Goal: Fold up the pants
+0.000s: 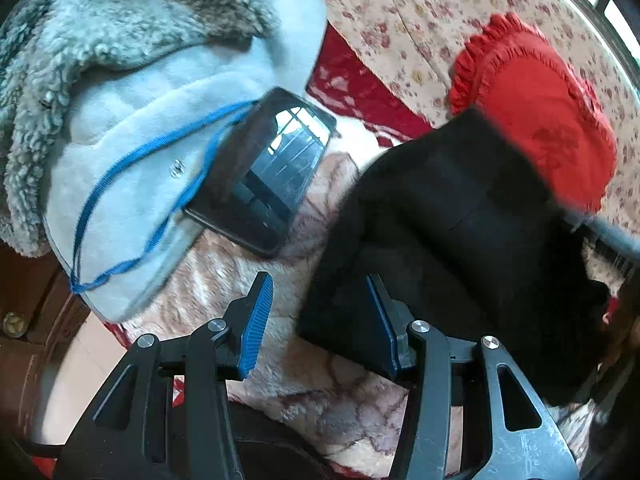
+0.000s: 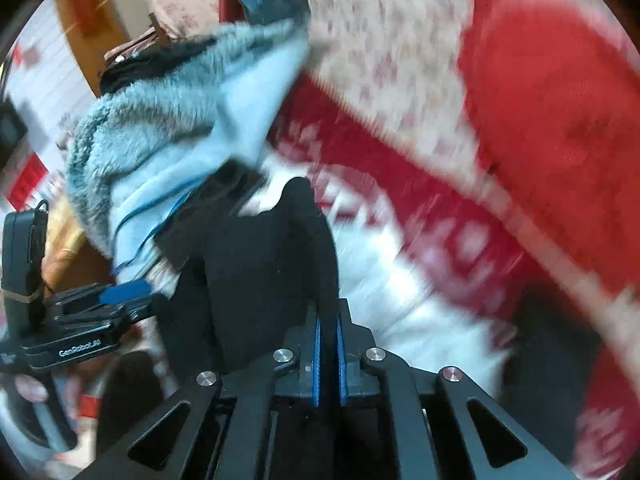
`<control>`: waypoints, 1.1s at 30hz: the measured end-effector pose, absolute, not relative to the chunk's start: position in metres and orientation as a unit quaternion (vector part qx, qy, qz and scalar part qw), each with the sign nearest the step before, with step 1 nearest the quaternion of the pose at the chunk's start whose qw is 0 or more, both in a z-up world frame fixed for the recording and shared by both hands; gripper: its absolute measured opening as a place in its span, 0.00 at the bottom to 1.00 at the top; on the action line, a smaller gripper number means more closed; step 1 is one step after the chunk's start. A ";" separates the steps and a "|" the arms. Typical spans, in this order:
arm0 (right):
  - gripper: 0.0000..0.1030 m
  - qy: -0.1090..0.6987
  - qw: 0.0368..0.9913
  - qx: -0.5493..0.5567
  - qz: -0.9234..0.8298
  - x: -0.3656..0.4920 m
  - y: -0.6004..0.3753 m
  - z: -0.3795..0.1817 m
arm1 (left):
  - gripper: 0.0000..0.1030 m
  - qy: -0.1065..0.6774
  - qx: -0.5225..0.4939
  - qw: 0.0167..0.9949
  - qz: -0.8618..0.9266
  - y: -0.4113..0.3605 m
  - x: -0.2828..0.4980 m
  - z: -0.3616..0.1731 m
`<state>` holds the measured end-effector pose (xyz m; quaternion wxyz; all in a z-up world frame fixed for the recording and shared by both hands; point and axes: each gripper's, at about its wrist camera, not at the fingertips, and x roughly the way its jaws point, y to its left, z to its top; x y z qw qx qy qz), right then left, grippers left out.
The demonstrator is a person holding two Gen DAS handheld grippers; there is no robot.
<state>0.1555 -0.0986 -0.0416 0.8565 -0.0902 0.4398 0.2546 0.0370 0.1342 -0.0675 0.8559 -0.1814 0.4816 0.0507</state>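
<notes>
Right gripper (image 2: 328,354) is clamped on a fold of the black pants (image 2: 256,264), mid-carry I'd guess, though it's blurry. Left gripper (image 1: 318,324) is wide open at the pants' edge on the plush blanket (image 1: 248,280). Next: pinch that edge, dodge the phone (image 1: 264,172).

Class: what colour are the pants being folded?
Black pants, clearest in the left wrist view.
</notes>
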 end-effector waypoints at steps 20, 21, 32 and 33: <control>0.35 0.465 0.839 -0.075 0.272 0.166 -0.080 -0.065 | 0.45 0.469 -0.203 0.858 0.056 0.146 0.029 -0.062; 0.36 0.477 0.832 -0.071 0.273 0.170 -0.080 -0.069 | 0.45 0.470 -0.202 0.857 0.055 0.144 0.030 -0.063; 0.08 0.456 0.840 -0.060 0.288 0.169 -0.086 -0.042 | 0.45 0.457 -0.219 0.859 0.074 0.163 0.025 -0.058; 0.08 0.448 0.843 -0.054 0.295 0.165 -0.089 -0.033 | 0.45 0.448 -0.226 0.861 0.078 0.168 0.022 -0.054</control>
